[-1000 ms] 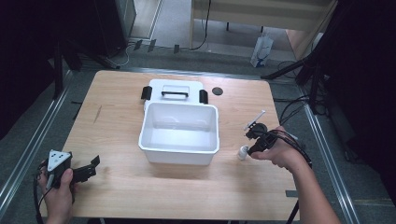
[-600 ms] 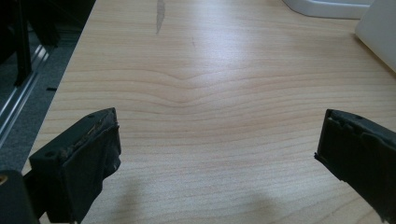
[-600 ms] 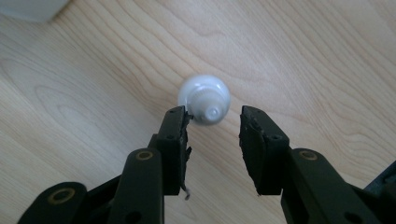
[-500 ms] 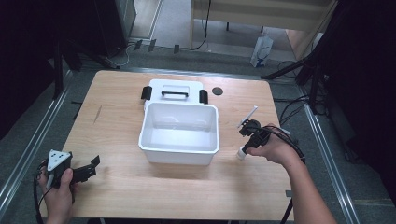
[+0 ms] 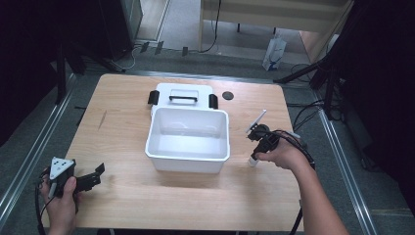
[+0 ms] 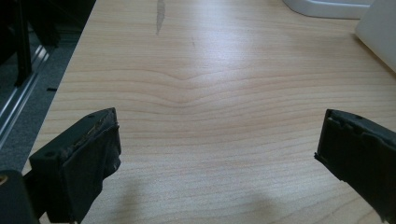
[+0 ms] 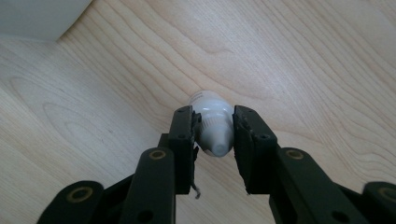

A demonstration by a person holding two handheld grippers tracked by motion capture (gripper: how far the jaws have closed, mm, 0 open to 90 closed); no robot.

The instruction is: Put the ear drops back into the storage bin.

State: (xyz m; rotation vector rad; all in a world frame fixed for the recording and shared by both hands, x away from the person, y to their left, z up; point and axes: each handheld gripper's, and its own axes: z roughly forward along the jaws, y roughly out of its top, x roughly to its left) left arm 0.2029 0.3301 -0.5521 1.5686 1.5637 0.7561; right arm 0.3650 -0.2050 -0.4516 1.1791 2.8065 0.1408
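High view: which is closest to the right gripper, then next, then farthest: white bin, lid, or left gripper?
From the right gripper:
1. Bin, just to its left at mid-table.
2. Lid, behind the bin, toward the far edge.
3. Left gripper, at the near left corner.

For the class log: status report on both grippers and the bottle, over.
Left gripper open, idle at table corner. Right gripper shut on small white bottle, beside white bin. Lid behind bin. Nothing blocking.
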